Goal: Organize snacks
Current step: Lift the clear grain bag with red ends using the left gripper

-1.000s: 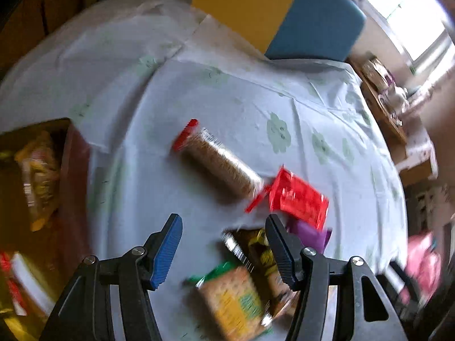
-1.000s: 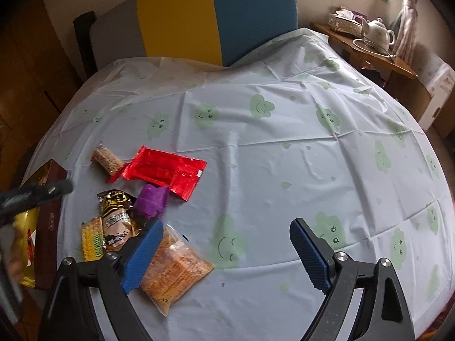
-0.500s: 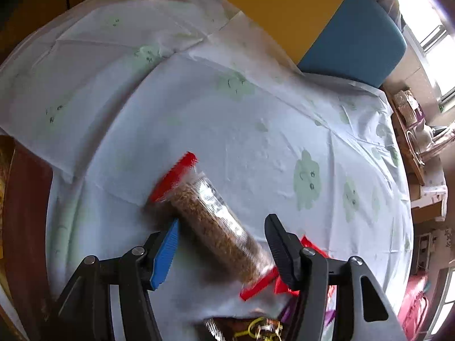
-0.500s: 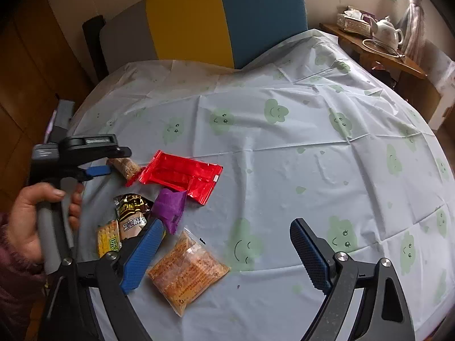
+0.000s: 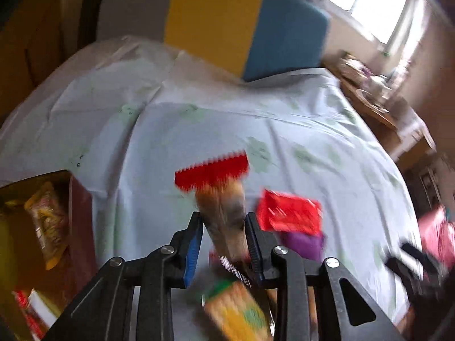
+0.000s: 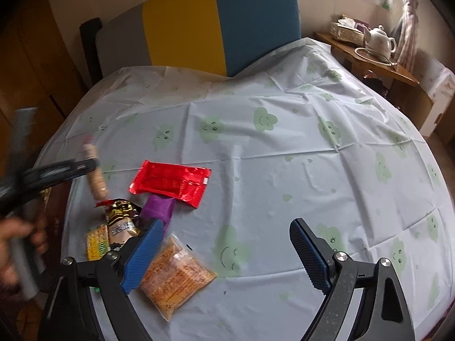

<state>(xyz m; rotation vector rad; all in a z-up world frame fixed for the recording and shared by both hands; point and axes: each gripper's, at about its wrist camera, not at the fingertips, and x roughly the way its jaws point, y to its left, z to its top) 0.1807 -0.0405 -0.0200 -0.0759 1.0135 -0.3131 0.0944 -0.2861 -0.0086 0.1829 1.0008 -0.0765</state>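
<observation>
The left gripper (image 5: 223, 234) was clamped on one clear cracker tube (image 5: 224, 213) with red crimped ends, held tilted above the tablecloth (image 6: 284, 156). The right gripper (image 6: 224, 253) hovered with jaws wide apart, gripping nothing. Five snacks lay on the cloth: one red packet (image 6: 173, 182), one purple wrapper (image 6: 159, 207), one dark-gold bar (image 6: 122, 221), one yellow cracker pack (image 6: 96, 241) and one orange bag (image 6: 176, 281)

Snacks are sitting clustered near the table's (image 6: 284, 170) left edge. The flat foil packet (image 6: 173, 183) is lying farthest in, the small wrapper (image 6: 159, 207) just before it, the cracker bag (image 6: 176, 274) nearest. Left gripper (image 5: 223, 234) is gripping the tube snack (image 5: 223, 213), tilted above the pile. A box (image 5: 79, 213) is sitting left, snacks inside.
</observation>
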